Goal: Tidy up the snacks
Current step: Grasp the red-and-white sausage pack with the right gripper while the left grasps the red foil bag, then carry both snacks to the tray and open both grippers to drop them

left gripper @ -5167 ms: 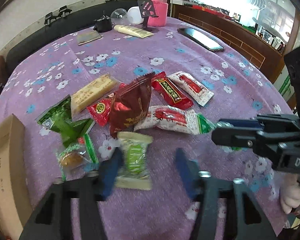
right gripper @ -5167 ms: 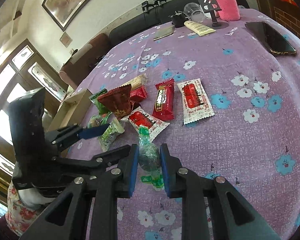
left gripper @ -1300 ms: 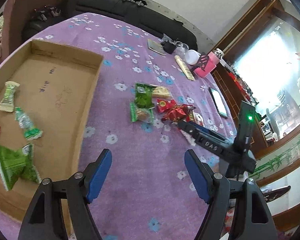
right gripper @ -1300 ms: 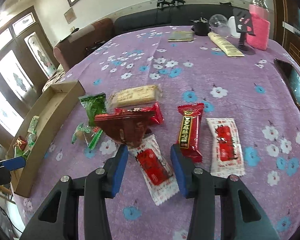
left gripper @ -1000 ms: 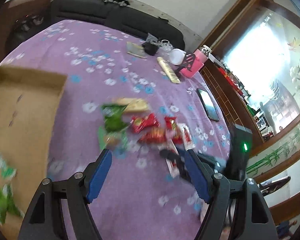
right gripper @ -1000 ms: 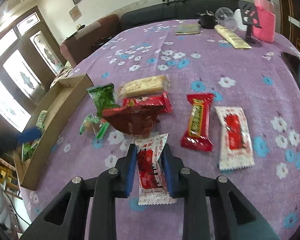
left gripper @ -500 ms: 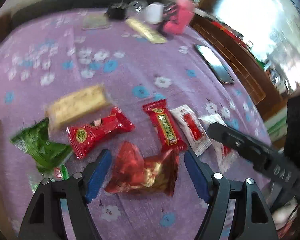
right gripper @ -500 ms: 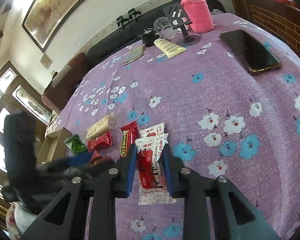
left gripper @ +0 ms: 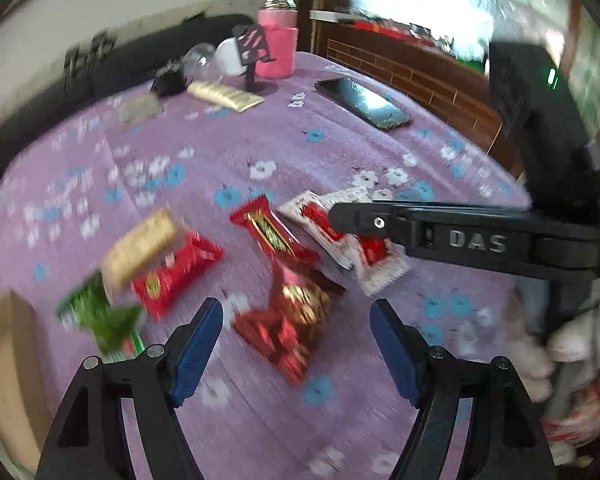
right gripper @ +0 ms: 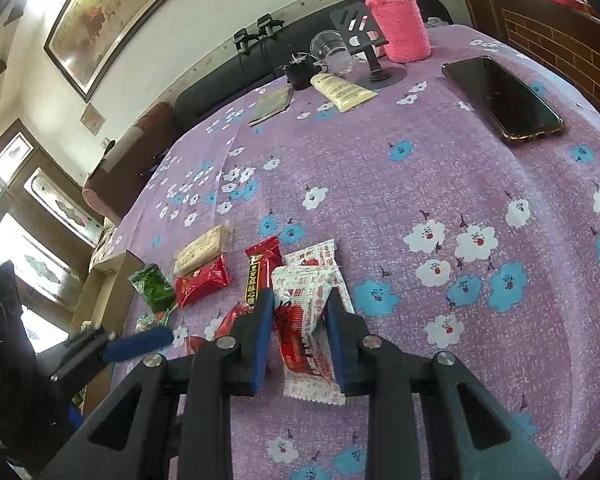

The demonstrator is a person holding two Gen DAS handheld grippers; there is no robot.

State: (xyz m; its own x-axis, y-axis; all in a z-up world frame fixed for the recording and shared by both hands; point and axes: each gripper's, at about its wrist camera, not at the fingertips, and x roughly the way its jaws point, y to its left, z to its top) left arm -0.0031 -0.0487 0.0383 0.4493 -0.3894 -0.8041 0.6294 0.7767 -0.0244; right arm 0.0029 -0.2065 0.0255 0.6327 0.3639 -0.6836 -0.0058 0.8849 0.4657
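My right gripper (right gripper: 298, 320) is shut on a white-and-red snack packet (right gripper: 304, 320) and holds it above the purple flowered tablecloth (right gripper: 420, 168); the packet also shows in the left wrist view (left gripper: 374, 258). My left gripper (left gripper: 296, 336) is open and empty, its jaws on either side of a dark red foil bag (left gripper: 296, 316). Near it lie a red bar (left gripper: 270, 232), a red packet (left gripper: 172, 276), a beige wafer pack (left gripper: 142, 248), a green pack (left gripper: 100, 316) and another white-and-red packet (left gripper: 316, 218).
A cardboard box (right gripper: 108, 280) stands at the table's left edge. At the far side are a pink bottle (right gripper: 396, 20), a black stand (right gripper: 360, 36), a cream tube (right gripper: 342, 90), a plastic cup (right gripper: 332, 54) and a black phone (right gripper: 502, 98).
My left gripper swung from the box back over the snack pile and closed in on the dark red bag. My right gripper shut on the white-and-red packet and lifted it.
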